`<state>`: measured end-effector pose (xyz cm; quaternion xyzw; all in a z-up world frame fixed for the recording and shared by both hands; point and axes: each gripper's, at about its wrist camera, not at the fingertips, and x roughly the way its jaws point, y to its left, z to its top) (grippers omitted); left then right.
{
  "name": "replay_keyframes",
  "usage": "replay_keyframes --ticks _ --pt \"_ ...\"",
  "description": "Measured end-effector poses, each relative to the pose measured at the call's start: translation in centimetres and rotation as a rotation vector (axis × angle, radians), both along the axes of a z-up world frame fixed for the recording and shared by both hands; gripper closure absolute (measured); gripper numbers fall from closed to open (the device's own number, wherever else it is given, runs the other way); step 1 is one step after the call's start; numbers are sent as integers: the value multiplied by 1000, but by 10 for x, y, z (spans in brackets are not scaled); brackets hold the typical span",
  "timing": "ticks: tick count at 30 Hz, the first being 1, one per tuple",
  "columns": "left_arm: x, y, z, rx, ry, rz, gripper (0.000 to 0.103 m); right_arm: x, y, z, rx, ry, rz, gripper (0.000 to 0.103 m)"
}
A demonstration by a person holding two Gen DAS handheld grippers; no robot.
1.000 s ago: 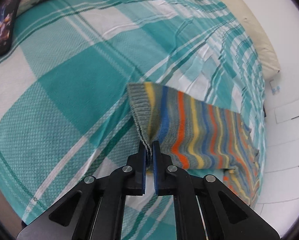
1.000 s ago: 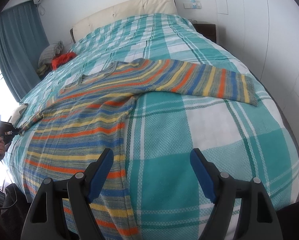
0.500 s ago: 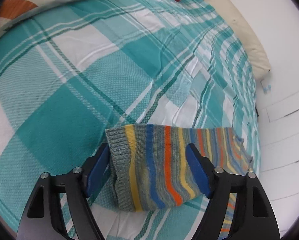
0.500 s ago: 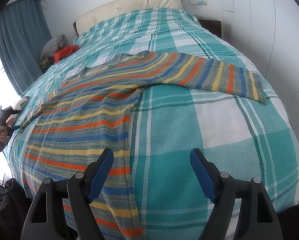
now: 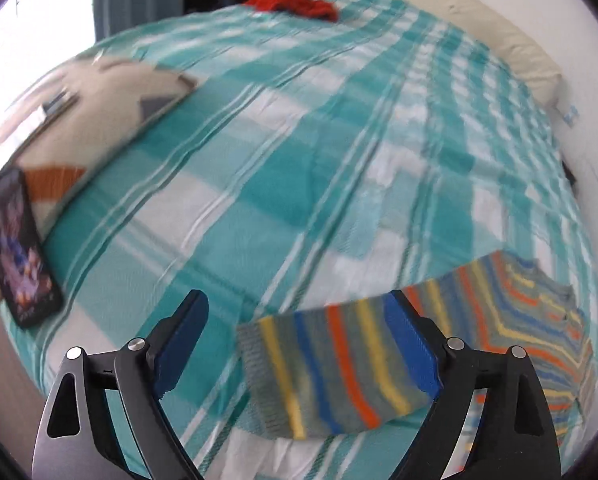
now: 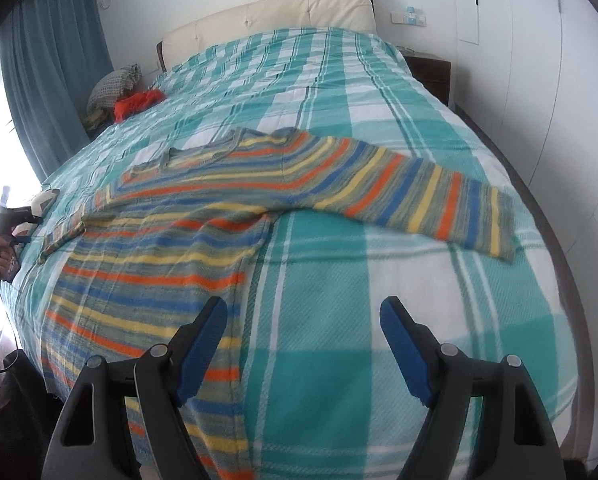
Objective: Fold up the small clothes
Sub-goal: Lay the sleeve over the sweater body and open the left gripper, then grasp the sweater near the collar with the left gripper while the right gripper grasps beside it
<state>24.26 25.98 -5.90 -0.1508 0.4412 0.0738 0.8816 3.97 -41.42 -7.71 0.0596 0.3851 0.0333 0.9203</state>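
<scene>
A striped sweater point(image 6: 187, 232) in grey, blue, orange and yellow lies spread flat on the teal plaid bed point(image 6: 379, 280), both sleeves stretched out. My left gripper point(image 5: 299, 344) is open and empty above one sleeve's cuff point(image 5: 331, 372), which lies loose on the bedspread. It also shows far left in the right wrist view point(image 6: 15, 220), held in a hand. My right gripper point(image 6: 303, 344) is open and empty, low over the bed near the sweater's side hem, with the other sleeve point(image 6: 419, 208) ahead to the right.
A phone point(image 5: 17, 244) and a patterned cushion point(image 5: 99, 120) lie at the bed's left edge. Red clothing point(image 6: 137, 102) and other garments pile near the cream headboard point(image 6: 267, 16). A white wall and a nightstand point(image 6: 429, 74) stand right of the bed.
My left gripper opened and let go of the sleeve cuff, then drew back and swung left. The cuff now lies flat. My right gripper moved slightly closer to the sweater.
</scene>
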Motion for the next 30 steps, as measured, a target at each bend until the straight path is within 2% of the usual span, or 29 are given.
replay_keyframes --ticks 2,4,5,9,12,17,20,21,22,24,25,26,27,28,30 --pt "28 -29 14 -93 -35 -158 6 30 -8 14 -22 -20 16 25" --pt "69 -67 11 -193 6 -332 5 67 -10 28 -47 -40 33 25" --pt "89 -86 5 -213 40 -404 5 87 -9 34 -53 -51 50 25" --pt "148 -158 -23 -100 118 -614 6 158 5 41 -64 -48 121 25" --pt "174 -193 -41 -61 152 -729 5 200 19 40 -51 -16 208 25" --pt "185 -226 -77 86 261 -841 5 270 33 27 -21 91 358 25" --pt "172 -237 -80 147 264 -936 9 322 34 12 -43 178 383 25" --pt "168 -240 -79 156 263 -958 28 339 34 6 -39 210 379 25" --pt "165 -242 -77 173 252 -964 59 355 34 0 -28 232 372 25" --pt "163 -246 -72 185 243 -947 95 378 41 -18 35 316 412 26" --pt "159 -250 -68 228 223 -939 95 386 48 -32 43 394 454 43" --pt "153 -257 -67 301 193 -940 96 390 57 -43 -11 443 478 62" --pt "146 -263 -65 368 165 -942 96 389 65 -49 -104 451 477 100" --pt "140 -267 -63 420 138 -935 97 387 70 -48 -131 445 480 98" --pt "136 -269 -61 484 89 -897 97 380 72 -34 -197 379 427 99"
